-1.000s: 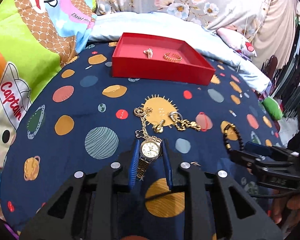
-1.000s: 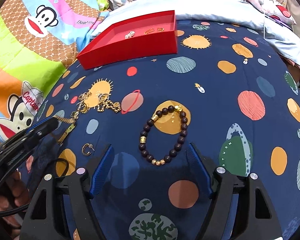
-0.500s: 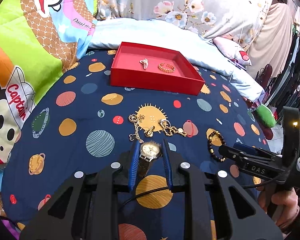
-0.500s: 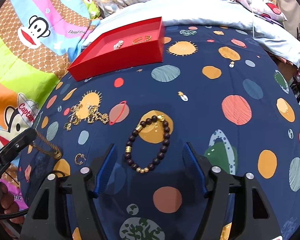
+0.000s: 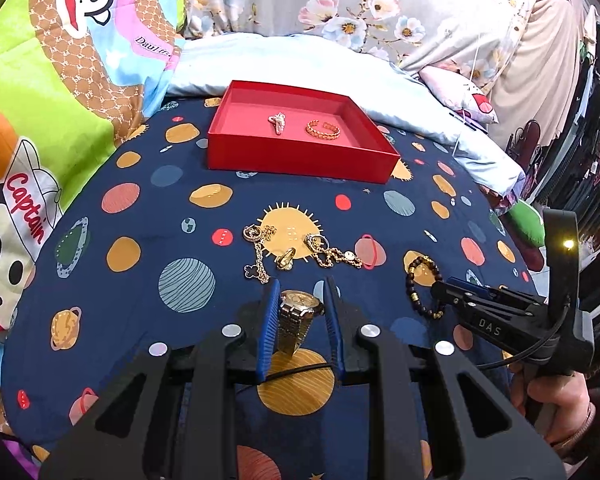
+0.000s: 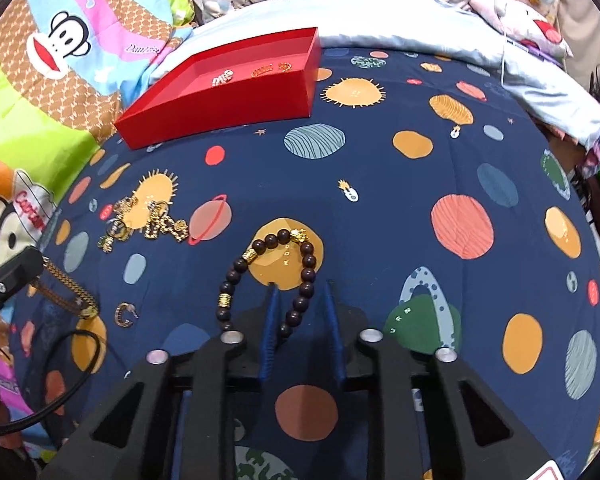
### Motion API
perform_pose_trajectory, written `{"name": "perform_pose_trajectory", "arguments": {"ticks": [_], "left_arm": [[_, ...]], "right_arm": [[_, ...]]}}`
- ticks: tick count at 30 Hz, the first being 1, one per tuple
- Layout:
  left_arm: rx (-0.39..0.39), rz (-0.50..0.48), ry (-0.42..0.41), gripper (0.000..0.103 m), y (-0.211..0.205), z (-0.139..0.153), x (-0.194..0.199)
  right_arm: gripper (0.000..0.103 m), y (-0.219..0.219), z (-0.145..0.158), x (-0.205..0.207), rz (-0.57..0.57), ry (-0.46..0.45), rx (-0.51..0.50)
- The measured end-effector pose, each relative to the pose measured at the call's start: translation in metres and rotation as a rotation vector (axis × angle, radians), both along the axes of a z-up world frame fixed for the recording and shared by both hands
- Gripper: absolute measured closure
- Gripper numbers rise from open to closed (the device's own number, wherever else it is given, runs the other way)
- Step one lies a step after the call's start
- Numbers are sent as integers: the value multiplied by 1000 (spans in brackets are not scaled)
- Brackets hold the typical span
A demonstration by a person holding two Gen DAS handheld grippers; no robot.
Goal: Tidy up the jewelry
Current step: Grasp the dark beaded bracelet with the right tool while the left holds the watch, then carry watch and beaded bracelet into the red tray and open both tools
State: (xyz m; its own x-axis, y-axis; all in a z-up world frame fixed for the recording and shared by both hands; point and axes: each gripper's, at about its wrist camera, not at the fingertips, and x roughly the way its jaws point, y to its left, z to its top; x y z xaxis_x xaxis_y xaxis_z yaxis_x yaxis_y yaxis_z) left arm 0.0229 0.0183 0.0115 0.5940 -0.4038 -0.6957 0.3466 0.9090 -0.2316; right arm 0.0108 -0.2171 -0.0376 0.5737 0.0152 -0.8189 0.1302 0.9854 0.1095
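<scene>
Two black hand-held tools with blue pads work over a bed spread with a navy planet-print sheet (image 5: 140, 184).

Left tool (image 5: 300, 312): jaws narrow, clamped on one gold-and-silver metal wristwatch (image 5: 298, 312). Round pale dial faces up between the pads, and the link band hangs down clear of the sheet.

Right tool (image 6: 300, 308): jaws closing, standing narrow, with the right-hand run of beads between the pads. I cannot tell whether the pads press on them yet. This is one bracelet of dark brown round beads with a few gold spacer beads (image 6: 276, 276). It lies in a loose oval on an orange printed circle, its far end topped by a gold charm.

One shallow rectangular red cardboard tray (image 5: 300, 160) sits at the far side of the sheet, near a pale blue pillow (image 5: 300, 60). From the left camera the tray holds two pieces: one small pale sparkly piece (image 5: 278, 122) and one gold chain-pattern open ring (image 5: 323, 130), lying apart.

Between tray and tools lies one loose tangle of gold chains and rings (image 5: 296, 252) over a printed sun. The pieces are too entwined to count.

One small C-shaped gold earring (image 6: 125, 314) lies alone, near the watch band's end in the right camera.

A person's hand (image 5: 556, 404) grips the right tool's handle.
</scene>
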Motion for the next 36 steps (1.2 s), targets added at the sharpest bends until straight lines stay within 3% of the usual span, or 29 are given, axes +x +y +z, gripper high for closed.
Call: {"name": "perform_pose_trajectory", "arguments": {"ticks": [3,10,21,30,36], "left_arm": [[2,5,2,81,1,0,0],[2,27,0,81,4,3,2],[-17,65,-33,81,13,32,25],[-2,61,-123,81,-5,69,86],[-8,55,-131,81,-28,72,145]], "right_arm": [[96,-2,0,0,-2,-4,-1],[96,-2,10,-2,0,-32,22],[96,5,73,6,32,-177,51],[96,10,116,66,91,-279,48],[96,13,119,126,109,-280,56]]}}
